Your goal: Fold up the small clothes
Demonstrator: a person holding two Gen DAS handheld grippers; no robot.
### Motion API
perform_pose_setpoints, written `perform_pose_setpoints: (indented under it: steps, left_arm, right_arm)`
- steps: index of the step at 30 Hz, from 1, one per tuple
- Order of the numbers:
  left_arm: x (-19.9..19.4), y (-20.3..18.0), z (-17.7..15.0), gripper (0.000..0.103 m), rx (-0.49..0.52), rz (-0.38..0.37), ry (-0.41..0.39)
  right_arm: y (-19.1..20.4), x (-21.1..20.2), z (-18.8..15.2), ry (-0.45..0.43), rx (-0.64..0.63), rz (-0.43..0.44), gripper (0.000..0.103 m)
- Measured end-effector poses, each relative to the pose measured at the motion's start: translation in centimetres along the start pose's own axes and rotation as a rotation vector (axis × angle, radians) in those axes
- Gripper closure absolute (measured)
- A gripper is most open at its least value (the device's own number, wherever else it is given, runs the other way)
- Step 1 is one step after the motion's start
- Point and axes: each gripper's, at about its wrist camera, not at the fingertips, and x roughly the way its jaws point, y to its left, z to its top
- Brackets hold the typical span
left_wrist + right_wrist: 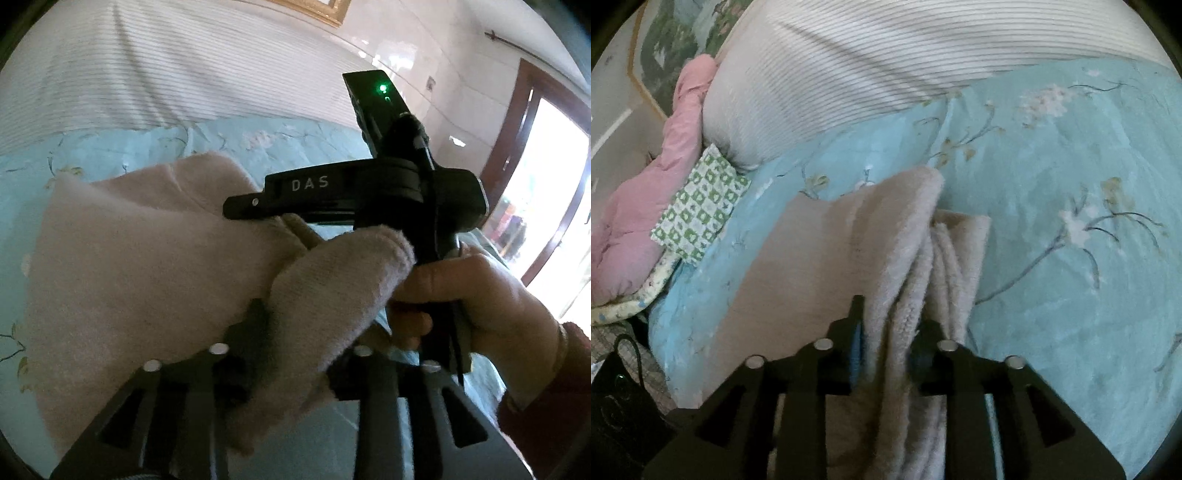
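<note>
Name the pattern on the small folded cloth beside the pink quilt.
Green-and-white checks, clearest in the right wrist view.

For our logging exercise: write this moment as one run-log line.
step: folding | left gripper: shut on beige garment | right gripper: shut on beige garment | garment: lifted above blue floral bedspread

Beige garment hides both hand-held gripper tips (frames blurred)
</note>
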Motion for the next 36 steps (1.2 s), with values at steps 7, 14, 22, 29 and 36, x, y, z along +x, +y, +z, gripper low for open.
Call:
perform_pose_setpoints:
  steps: [7,14,22,29,36]
  left_arm:
    - [-4.9,1.6,-0.7,0.039,-0.058,-0.056,0.030]
    - [-9.6,6.0,-0.5,0.026,-0.135,-0.028,0.005]
    - [-7.9,14.6,1.0,0.022,-0.305,-0.001,0.057]
    - [-0.8,20.2,1.5,0.015,-0.494,-0.196,0.199]
    - [1.4,19.6,2.5,0.041,-0.431,-0.193,0.194]
  right_arm:
    - [0.3,-3.2,-0.9,-0.033,-0.002,-0.077,0.034]
    - [1.3,-3.6,-2.3,0.004,0.026,-0.035,0.021]
    - [0.4,-2.6,-2.4,0.054,0.069,-0.001,0.019]
    - [-1.5,-0.7,-2.2,0.072,0.161,0.077,0.019]
    - [-0.6,0.8,-2.9,0.117,0.176,0.125,0.062]
